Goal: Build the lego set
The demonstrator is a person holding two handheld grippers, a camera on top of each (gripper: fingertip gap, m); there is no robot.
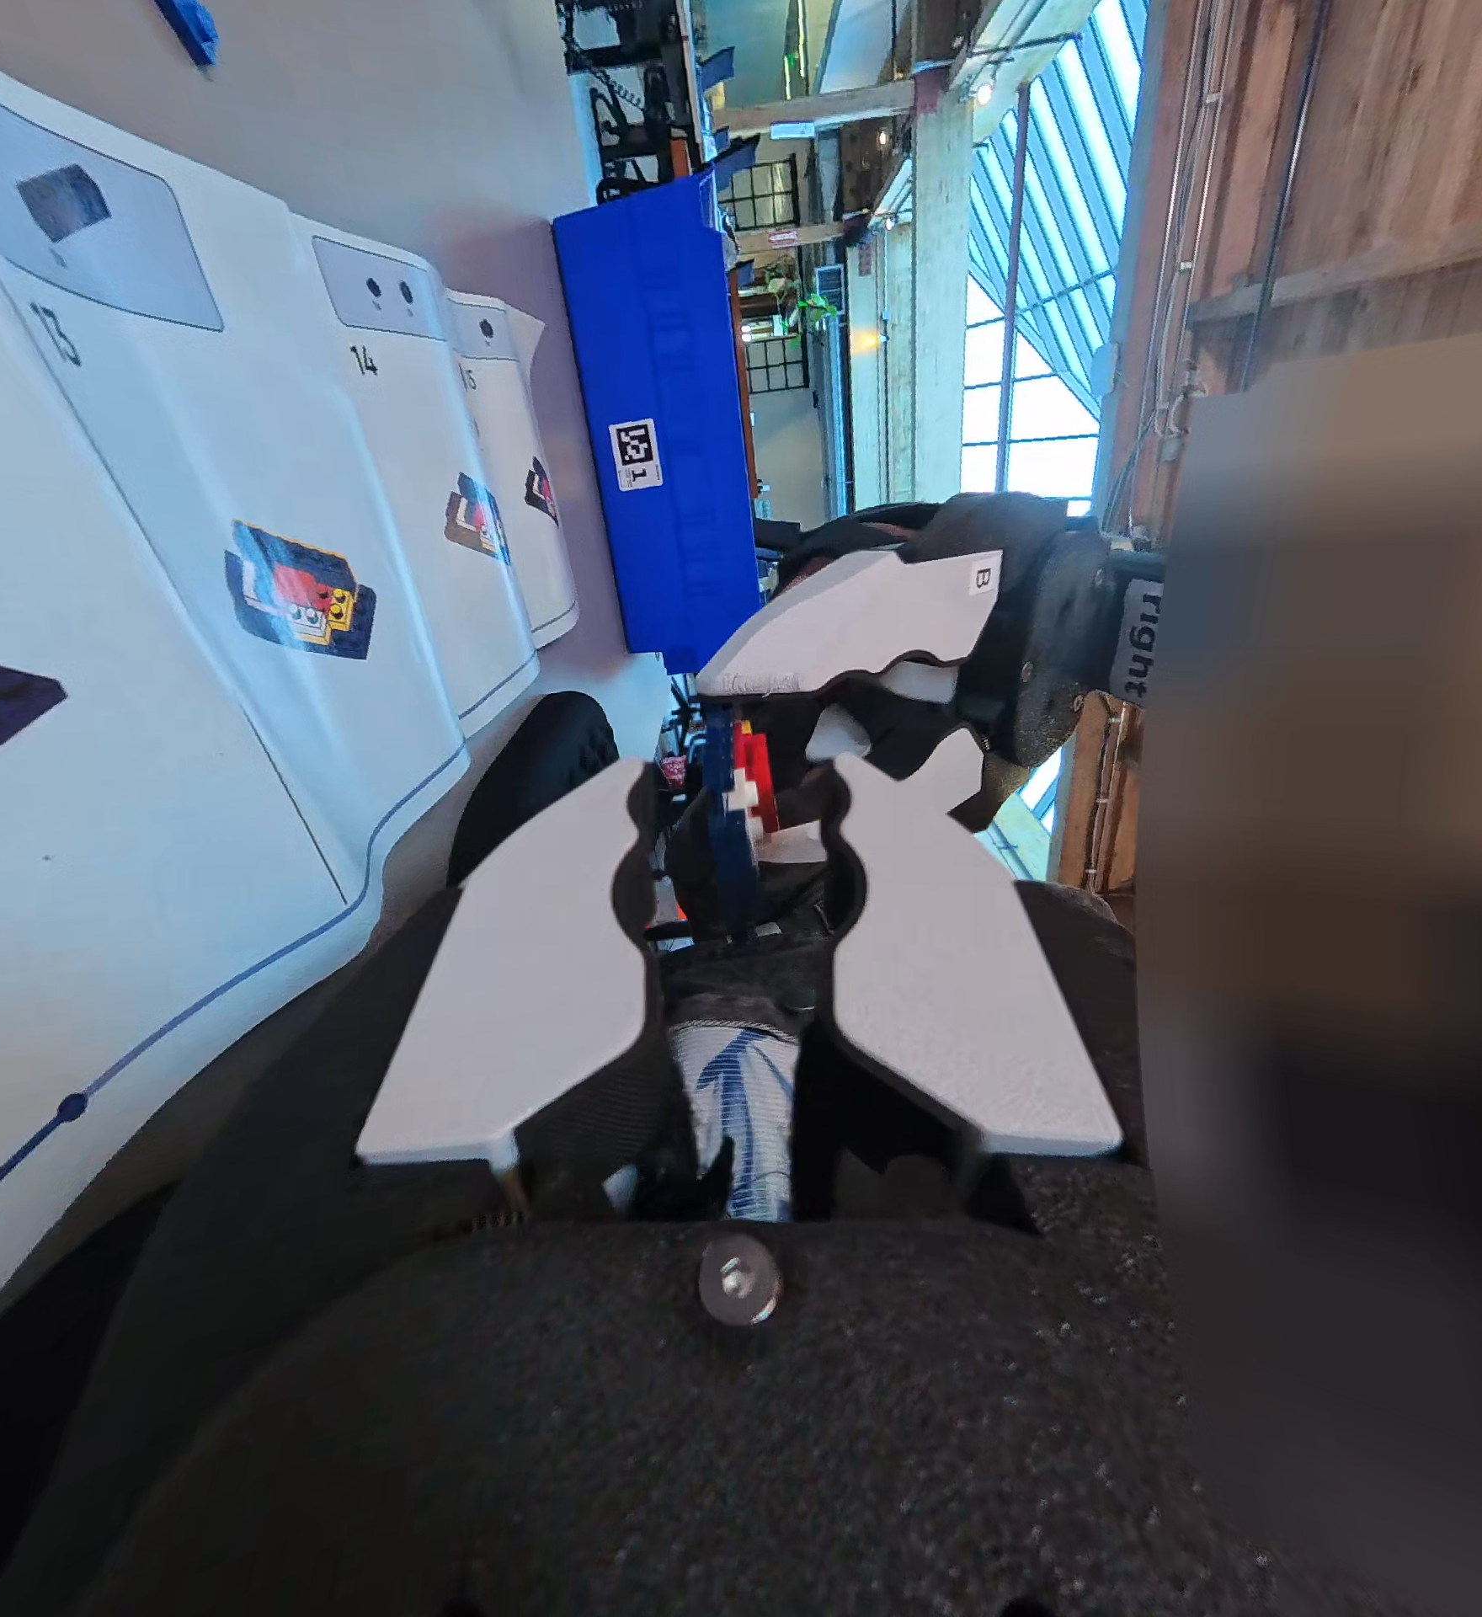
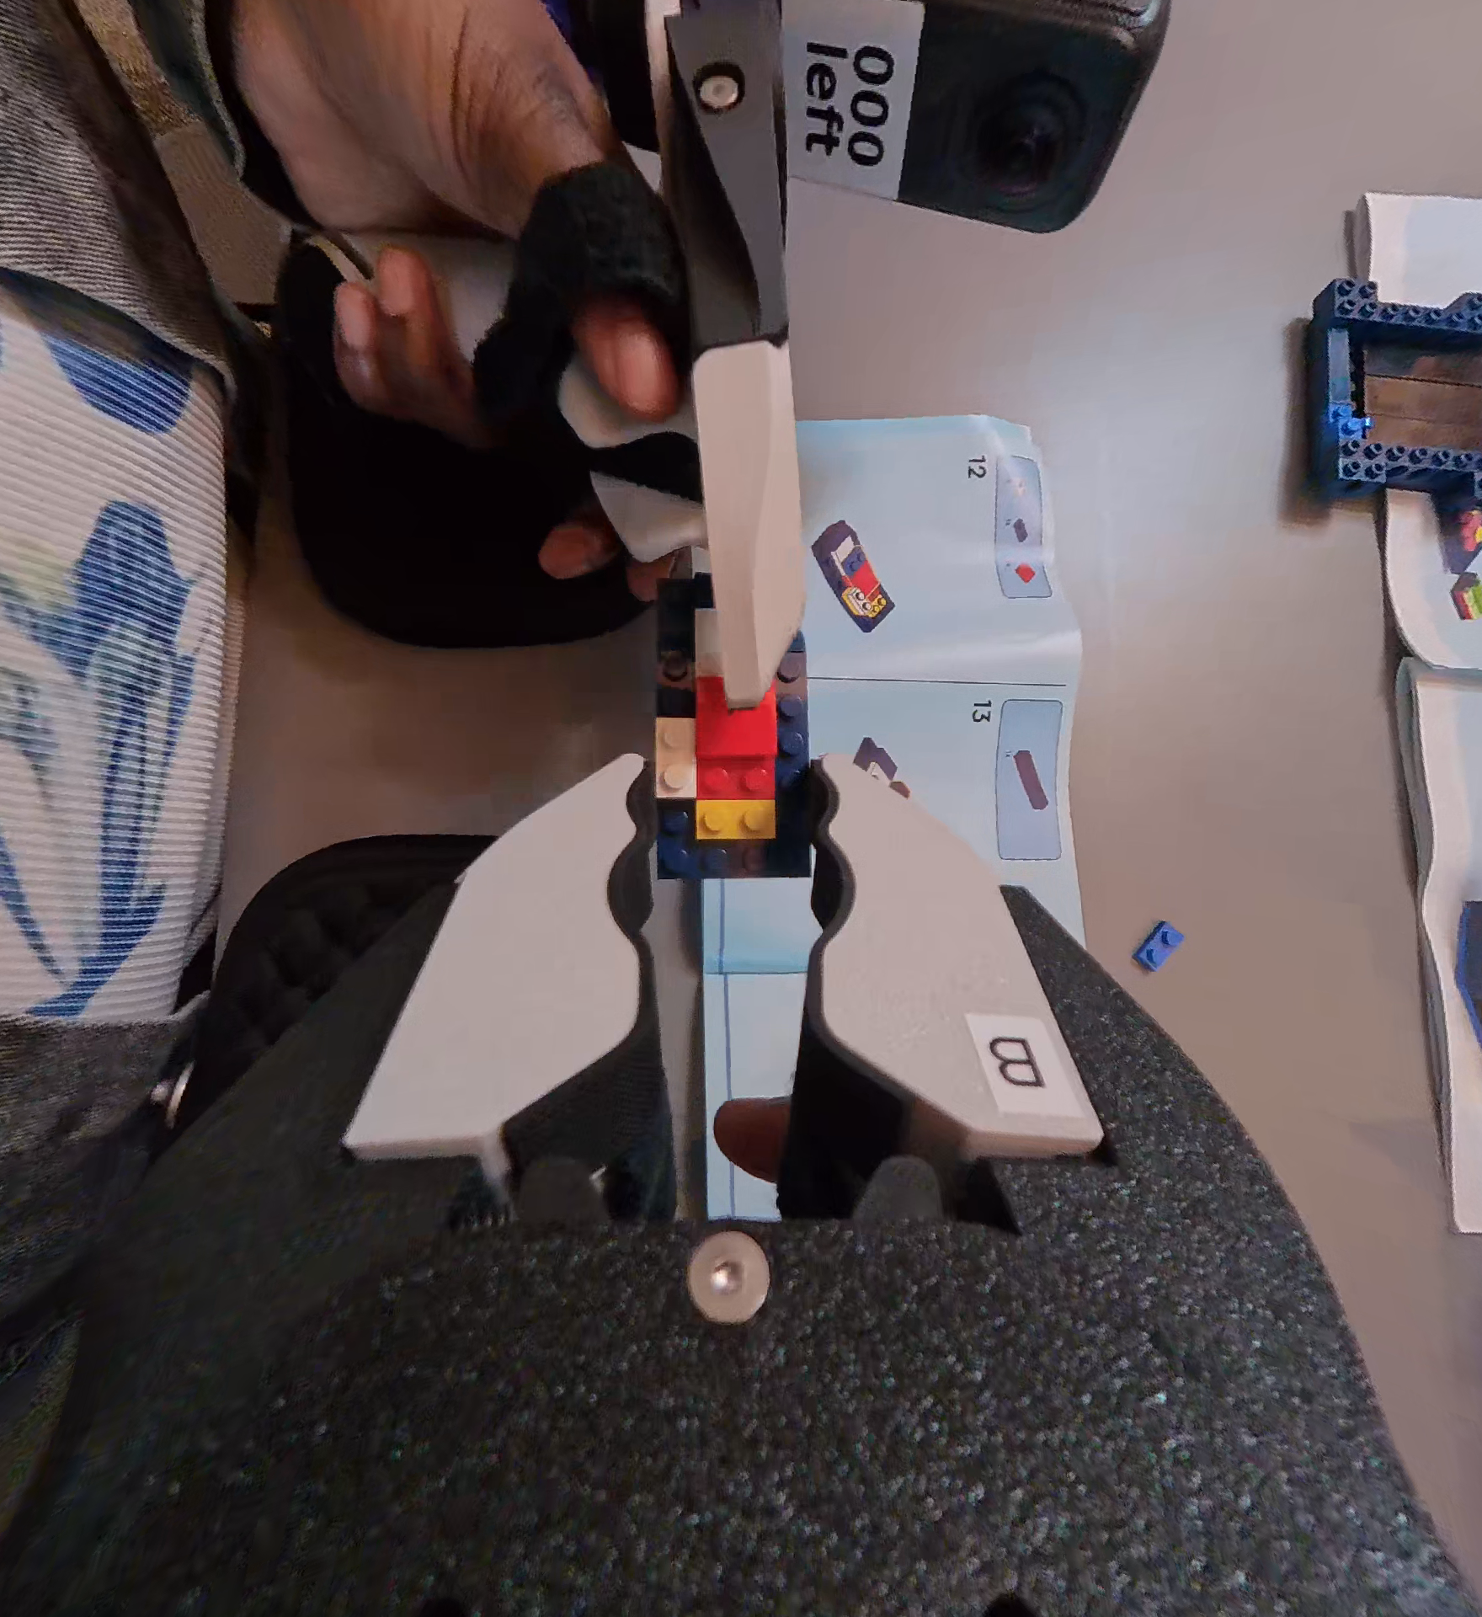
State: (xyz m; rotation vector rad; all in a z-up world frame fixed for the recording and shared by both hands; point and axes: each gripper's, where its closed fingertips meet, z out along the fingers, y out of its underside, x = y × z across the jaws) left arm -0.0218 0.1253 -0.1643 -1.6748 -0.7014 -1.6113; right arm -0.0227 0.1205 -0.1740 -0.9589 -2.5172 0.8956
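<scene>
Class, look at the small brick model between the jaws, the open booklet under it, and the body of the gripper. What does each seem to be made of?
Brick model: hard glossy plastic, judging by the moulded studs and bright solid colours.
Booklet: thin printed paper; it shows fold lines and slightly lifted edges.
Gripper body: looks like rough, matte, speckled black plastic, possibly printed.

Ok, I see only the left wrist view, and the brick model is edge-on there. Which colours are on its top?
Observer: On the brick model, red, yellow and white bricks sit on a dark blue plate.
Operator: Does the right gripper really hold it?
Observer: Yes, its pads press on both long sides of the plate.
Operator: Is anything loose on the table?
Observer: One small blue brick, beside the instruction sheet.
</scene>
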